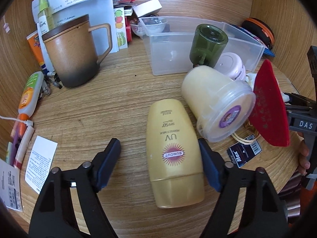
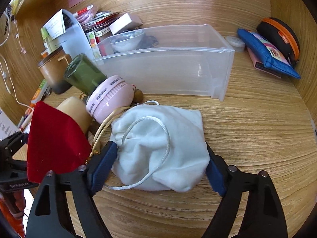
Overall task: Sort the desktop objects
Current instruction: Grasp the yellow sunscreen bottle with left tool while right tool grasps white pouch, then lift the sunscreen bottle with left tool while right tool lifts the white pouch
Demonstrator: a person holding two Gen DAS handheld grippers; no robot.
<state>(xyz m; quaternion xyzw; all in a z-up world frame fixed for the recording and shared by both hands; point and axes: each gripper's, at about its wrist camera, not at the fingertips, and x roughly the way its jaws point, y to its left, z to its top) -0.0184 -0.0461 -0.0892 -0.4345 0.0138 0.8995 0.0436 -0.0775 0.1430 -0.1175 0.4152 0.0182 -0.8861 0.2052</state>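
Left gripper: held wide apart, nothing clamped — the yellow sunscreen bottle is seen lying on the counter between its pads, beside the right one.
Right gripper: spread wide around the white drawstring pouch; whether the pads press it cannot be told.
Beyond: the clear plastic bin is set behind the pouch — the red pouch lies left.

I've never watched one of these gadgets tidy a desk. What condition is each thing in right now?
Mug: upright, lid on.
Yellow sunscreen bottle: lying flat, capped.
Clear bin: open, looks empty.
Green bottle: tipped over.
White pouch: drawstring loose.
Left gripper: open.
Right gripper: open around the pouch.
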